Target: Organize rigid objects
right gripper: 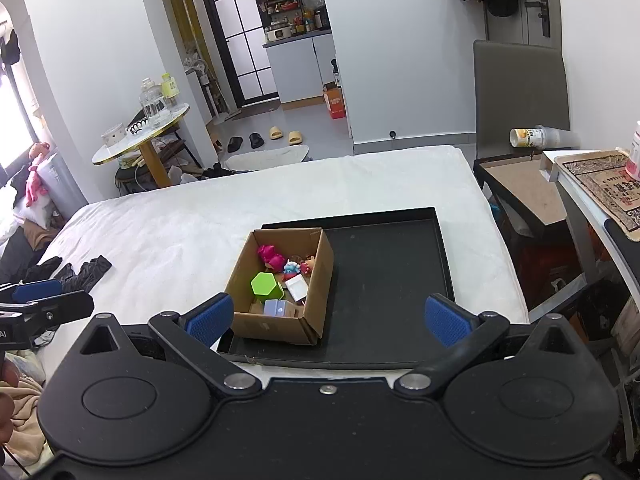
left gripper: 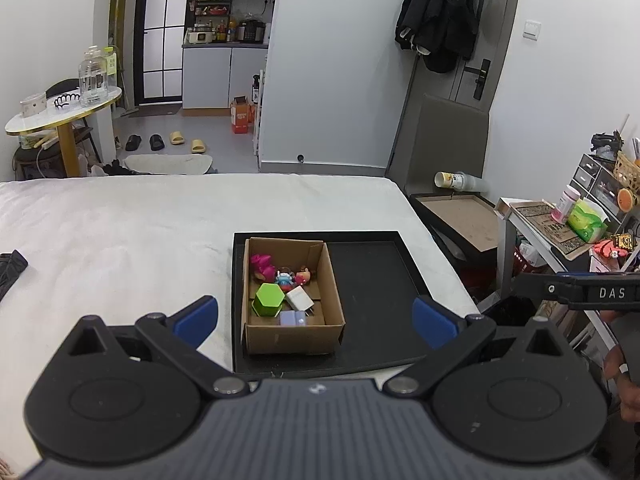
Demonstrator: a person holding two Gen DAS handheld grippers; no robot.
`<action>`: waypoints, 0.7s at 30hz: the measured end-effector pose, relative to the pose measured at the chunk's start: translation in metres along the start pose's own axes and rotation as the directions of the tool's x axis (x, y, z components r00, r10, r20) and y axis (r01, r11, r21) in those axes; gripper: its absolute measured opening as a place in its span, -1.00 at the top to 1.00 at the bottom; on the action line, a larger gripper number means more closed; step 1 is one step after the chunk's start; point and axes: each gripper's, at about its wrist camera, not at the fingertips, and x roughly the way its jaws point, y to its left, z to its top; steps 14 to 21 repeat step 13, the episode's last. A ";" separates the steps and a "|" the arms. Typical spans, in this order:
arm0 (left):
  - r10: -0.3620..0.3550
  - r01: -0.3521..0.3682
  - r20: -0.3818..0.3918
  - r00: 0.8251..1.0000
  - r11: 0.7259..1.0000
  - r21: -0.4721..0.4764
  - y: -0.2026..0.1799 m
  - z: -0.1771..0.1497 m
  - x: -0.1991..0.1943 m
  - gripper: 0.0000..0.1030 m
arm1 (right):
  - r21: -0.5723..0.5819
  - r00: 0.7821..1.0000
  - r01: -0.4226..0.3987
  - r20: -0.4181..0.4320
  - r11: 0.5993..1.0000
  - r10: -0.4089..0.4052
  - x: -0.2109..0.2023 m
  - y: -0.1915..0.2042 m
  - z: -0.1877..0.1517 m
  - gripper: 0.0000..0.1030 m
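Left gripper point(left gripper: 316, 322): lower centre of the left wrist view, jaws spread wide with nothing between the blue pads; it hangs above the near edge of the tray, touching nothing.
Right gripper point(right gripper: 328, 320): lower centre of the right wrist view, jaws likewise wide apart and holding nothing (its black body also shows at the right edge of the left wrist view).
Black tray point(left gripper: 372, 280): centre of both frames, lying flat on the white bed point(left gripper: 120, 232); its right half is bare.
Cardboard box point(left gripper: 332, 280): sits in the left half of the tray, open at the top, flaps upright.
Green hexagonal block point(left gripper: 269, 300): inside the box, toward its near left side.
White plug adapter point(left gripper: 299, 298): just beside the green block, on its right, tilted.
Pale lilac block point(left gripper: 293, 318): against the near wall of the box, below the green block in the frame.
Pink toy point(left gripper: 261, 266): far left corner of the box.
Small blue figure point(left gripper: 284, 279): middle of the box, touching a little red-and-orange figure point(left gripper: 303, 277) on its right.
Dark cloth point(right gripper: 86, 270): on the bed at the left of the right wrist view, well apart from the tray.
Round tabletop point(left gripper: 60, 114): upper left of the frame, carrying a clear jar point(left gripper: 93, 76).
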 end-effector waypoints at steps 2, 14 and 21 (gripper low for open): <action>-0.003 0.003 -0.002 1.000 1.000 0.000 0.000 -0.001 0.001 -1.00 | 0.001 1.000 -0.002 0.004 1.000 0.002 -0.001 0.000 0.000 -1.00; -0.009 0.009 -0.008 1.000 1.000 -0.011 0.003 -0.002 0.004 -0.99 | 0.005 1.000 0.009 -0.003 1.000 -0.009 0.004 -0.002 -0.002 -1.00; -0.009 0.009 -0.008 1.000 1.000 -0.011 0.003 -0.002 0.004 -0.99 | 0.005 1.000 0.009 -0.003 1.000 -0.009 0.004 -0.002 -0.002 -1.00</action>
